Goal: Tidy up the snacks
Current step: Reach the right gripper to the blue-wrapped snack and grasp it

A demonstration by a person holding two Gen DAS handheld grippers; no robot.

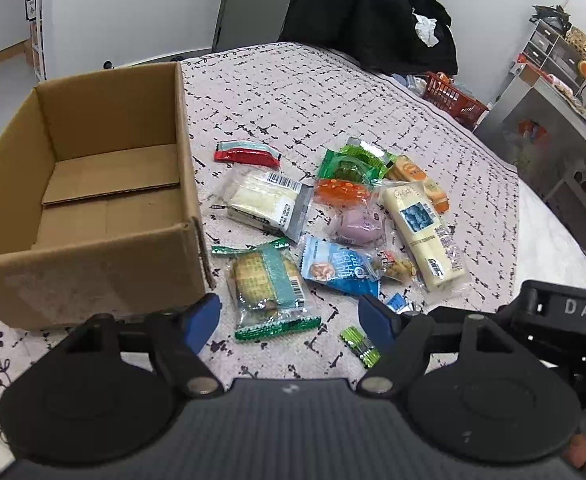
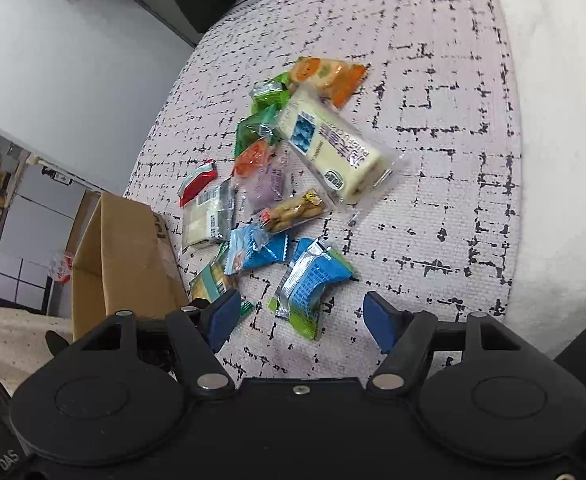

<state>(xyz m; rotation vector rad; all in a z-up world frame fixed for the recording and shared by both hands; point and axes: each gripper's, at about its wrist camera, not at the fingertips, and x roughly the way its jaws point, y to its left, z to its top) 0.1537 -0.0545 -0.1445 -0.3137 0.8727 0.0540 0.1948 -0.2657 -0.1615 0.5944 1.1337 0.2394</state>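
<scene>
An open, empty cardboard box (image 1: pixel 105 184) stands on the patterned tablecloth, left of a pile of several wrapped snacks. My left gripper (image 1: pixel 289 324) is open, low over the cloth, just short of a green-wrapped cracker pack (image 1: pixel 269 284). Beyond lie a blue packet (image 1: pixel 337 266), a white sandwich pack (image 1: pixel 265 200), a long white cake bar (image 1: pixel 421 232) and a red packet (image 1: pixel 247 153). My right gripper (image 2: pixel 303 322) is open, with a blue-and-green packet (image 2: pixel 309 284) lying between and just ahead of its fingertips. The box (image 2: pixel 121 256) shows at its left.
The tablecloth (image 1: pixel 333 92) covers a round table; its bare white edge (image 2: pixel 565 120) runs along the right. A dark jacket on a chair (image 1: pixel 373 4) stands behind the table. A red basket (image 1: pixel 453 98) and a metal counter (image 1: pixel 553 120) are at the far right.
</scene>
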